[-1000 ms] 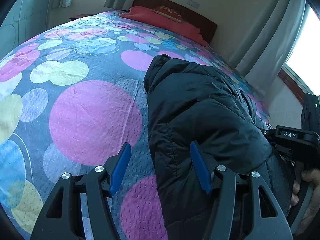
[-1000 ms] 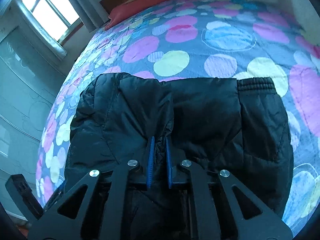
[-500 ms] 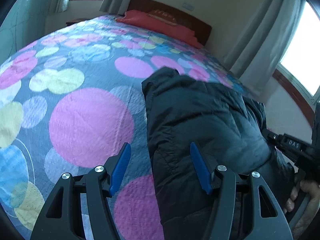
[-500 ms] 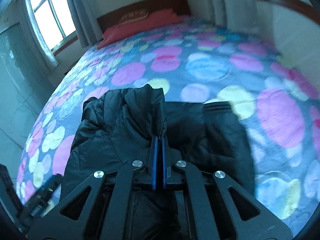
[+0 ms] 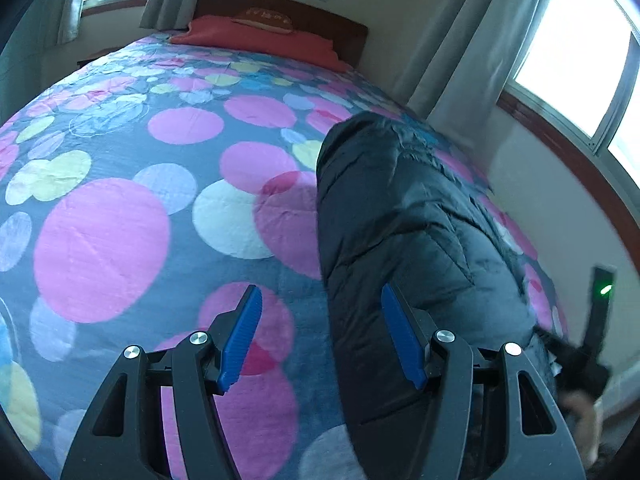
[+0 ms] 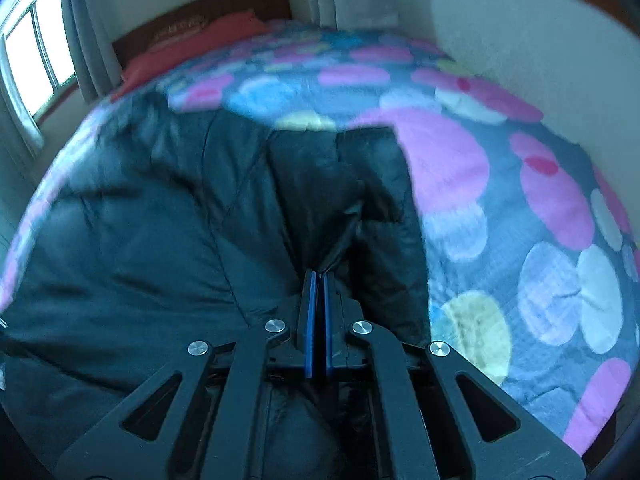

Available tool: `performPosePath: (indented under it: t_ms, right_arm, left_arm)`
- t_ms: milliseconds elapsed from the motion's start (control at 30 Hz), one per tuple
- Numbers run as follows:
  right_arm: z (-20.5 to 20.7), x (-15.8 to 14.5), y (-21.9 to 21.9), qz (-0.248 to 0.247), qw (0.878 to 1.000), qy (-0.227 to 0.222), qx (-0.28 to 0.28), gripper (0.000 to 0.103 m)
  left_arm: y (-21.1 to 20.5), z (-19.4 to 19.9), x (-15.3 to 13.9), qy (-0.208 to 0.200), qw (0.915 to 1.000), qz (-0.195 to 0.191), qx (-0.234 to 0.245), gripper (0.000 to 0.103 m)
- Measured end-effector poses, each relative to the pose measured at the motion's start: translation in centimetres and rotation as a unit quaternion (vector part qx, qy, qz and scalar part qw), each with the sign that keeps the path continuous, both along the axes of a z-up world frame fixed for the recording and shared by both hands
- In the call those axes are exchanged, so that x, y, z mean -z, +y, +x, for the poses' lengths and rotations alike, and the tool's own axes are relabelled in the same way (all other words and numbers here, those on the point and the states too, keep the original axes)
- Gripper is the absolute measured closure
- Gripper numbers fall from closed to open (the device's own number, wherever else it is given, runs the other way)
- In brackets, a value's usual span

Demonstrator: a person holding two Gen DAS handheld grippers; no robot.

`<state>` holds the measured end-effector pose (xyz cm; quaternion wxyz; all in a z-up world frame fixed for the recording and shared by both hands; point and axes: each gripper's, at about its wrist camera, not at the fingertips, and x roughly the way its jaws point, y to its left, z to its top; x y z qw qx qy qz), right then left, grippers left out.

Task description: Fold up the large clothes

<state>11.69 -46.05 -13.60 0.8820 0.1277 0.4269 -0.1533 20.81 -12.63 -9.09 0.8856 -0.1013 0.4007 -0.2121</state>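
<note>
A black puffer jacket point(image 5: 400, 208) lies bunched on the bed, near the bed's right side in the left wrist view. My left gripper point(image 5: 320, 292) is open and hovers over the jacket's left edge, one blue finger over the bedspread and the other over the padding, neither pad pressing. In the right wrist view, my right gripper point(image 6: 320, 276) is shut on a pinched fold of the jacket point(image 6: 140, 240), and cloth stretches up from its pads. The picture there is blurred by motion. The right gripper's body point(image 5: 592, 344) and a hand point(image 5: 580, 404) show blurred at the left wrist view's right edge.
The bedspread point(image 5: 104, 240) is grey with pink, blue and yellow circles and covers the whole bed. A red pillow point(image 5: 256, 36) lies against the wooden headboard point(image 5: 280, 0) at the far end. Curtains point(image 5: 460, 40) and a window point(image 5: 580, 60) line the wall beside the bed.
My right jaws closed fully on the jacket fold and swung sideways with it, pulling the cloth along. The left gripper slid along the bed, still open, and the jacket now lies more to its right.
</note>
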Motion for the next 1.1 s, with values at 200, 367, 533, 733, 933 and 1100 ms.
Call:
performPosePath:
  t_ms: [200,367,533,733,933,1100]
  right_arm:
    - [0.1,1.5,0.7,-0.01,1.0,-0.007,-0.006,0.1]
    - [0.2,1.7,0.7,-0.005,1.0,-0.009,-0.01,0.1]
    - [0.8,1.9,0.7,0.0,1.0,-0.011,-0.019,0.1]
    - [1.3,2.8,0.7,0.003,0.999,-0.028,-0.018,0.1]
    - [1.3,2.3,1.1,-0.01,0.999,-0.033,-0.02,0.099]
    - [-0.3,-0.6,0.6,0.001,0.999,-0.041,-0.011,0.094]
  left_arm:
    - [0.1,-0.3,-1.1,-0.01,0.9984,-0.055,-0.011,0.041]
    - [-2.9,0.2,-0.4,-0.004,0.9997,-0.013,0.021,0.033]
    - [-5.2,1.3,1.9,0.006,0.9962,0.085,0.021,0.031]
    - [-5.7,1.7,4.6,-0.004,0.9914,0.13,0.015,0.031]
    - [-5.0,1.9,5.0,-0.009,0.9937,0.111,0.016,0.03]
    - [-3.2,1.1,1.6,0.001,0.9939,0.11,-0.014,0.031]
